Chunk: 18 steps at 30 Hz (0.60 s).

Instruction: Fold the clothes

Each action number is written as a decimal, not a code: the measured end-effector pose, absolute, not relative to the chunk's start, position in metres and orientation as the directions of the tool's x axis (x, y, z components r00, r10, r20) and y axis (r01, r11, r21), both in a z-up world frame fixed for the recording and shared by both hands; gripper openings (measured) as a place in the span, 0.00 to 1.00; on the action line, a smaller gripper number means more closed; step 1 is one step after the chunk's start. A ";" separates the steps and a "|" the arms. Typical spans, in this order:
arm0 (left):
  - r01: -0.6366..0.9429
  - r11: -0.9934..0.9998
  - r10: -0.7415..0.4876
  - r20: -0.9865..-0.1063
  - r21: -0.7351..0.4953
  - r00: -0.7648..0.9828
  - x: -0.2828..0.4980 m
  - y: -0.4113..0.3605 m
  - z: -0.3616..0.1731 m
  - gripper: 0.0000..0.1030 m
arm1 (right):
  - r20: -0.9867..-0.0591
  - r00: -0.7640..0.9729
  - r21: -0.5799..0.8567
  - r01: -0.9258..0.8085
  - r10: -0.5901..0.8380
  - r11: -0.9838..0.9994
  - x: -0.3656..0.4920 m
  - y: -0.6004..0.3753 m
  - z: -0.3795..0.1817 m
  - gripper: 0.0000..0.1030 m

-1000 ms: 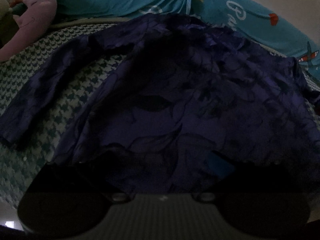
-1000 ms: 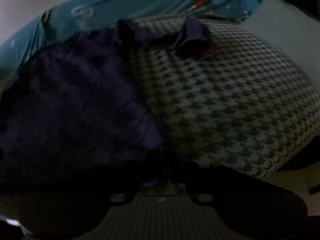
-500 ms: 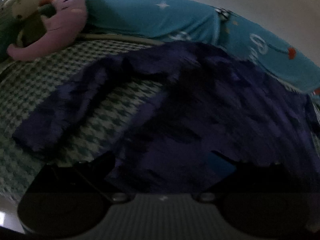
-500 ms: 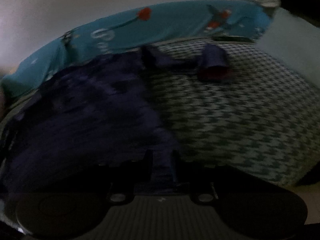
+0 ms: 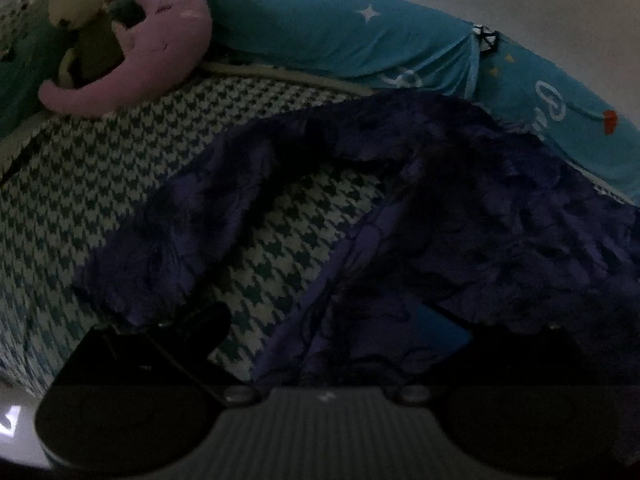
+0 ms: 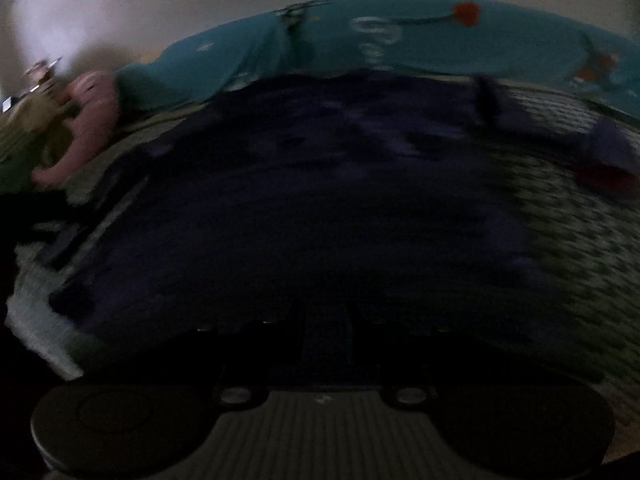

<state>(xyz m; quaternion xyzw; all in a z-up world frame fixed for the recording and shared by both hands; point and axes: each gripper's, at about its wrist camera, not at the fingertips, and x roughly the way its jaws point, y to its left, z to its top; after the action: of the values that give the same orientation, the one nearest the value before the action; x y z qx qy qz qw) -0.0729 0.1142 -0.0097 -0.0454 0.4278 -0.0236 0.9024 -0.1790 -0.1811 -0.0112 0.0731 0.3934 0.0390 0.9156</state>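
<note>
Since a second ago, both views have swung leftward across the purple top (image 5: 460, 220), spread flat on the houndstooth bed (image 5: 80, 184), one sleeve (image 5: 192, 216) toward eight o'clock. Left gripper (image 5: 344, 344) jaws stand apart over the hem; right gripper (image 6: 326, 320) jaws sit narrowly apart, nothing visibly pinched. Risk: the plush fabric may bunch or slip from a shallow pinch, skewing the fold.

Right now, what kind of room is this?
Most likely a bedroom. A houndstooth bedspread carries a purple top spread out for folding, long teal pillows line the wall, and plush toys sit at one end.
</note>
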 end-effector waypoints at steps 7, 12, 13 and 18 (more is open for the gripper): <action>0.047 0.994 -0.105 -0.776 -0.096 0.622 -0.074 0.127 0.006 1.00 | -0.699 0.659 0.173 -0.223 0.279 0.959 -0.170 -0.125 -0.017 0.20; 0.019 0.995 -0.085 -0.772 -0.094 0.630 -0.075 0.143 0.004 1.00 | -0.687 0.627 0.161 -0.362 0.368 0.918 -0.164 -0.082 -0.021 0.21; 0.008 0.995 -0.083 -0.771 -0.100 0.631 -0.075 0.145 0.002 1.00 | -0.682 0.621 0.158 -0.389 0.385 0.908 -0.164 -0.074 -0.021 0.23; -0.039 0.988 -0.091 -0.777 -0.147 0.623 -0.072 0.156 -0.003 1.00 | -0.666 0.604 0.098 -0.511 0.438 0.854 -0.161 -0.031 -0.024 0.30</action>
<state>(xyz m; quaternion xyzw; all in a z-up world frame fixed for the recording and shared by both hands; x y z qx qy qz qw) -0.0718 0.1562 -0.0029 -0.0751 0.4338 -0.0145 0.8978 -0.1607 -0.0305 -0.0242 -0.0514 0.3574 0.2654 0.8940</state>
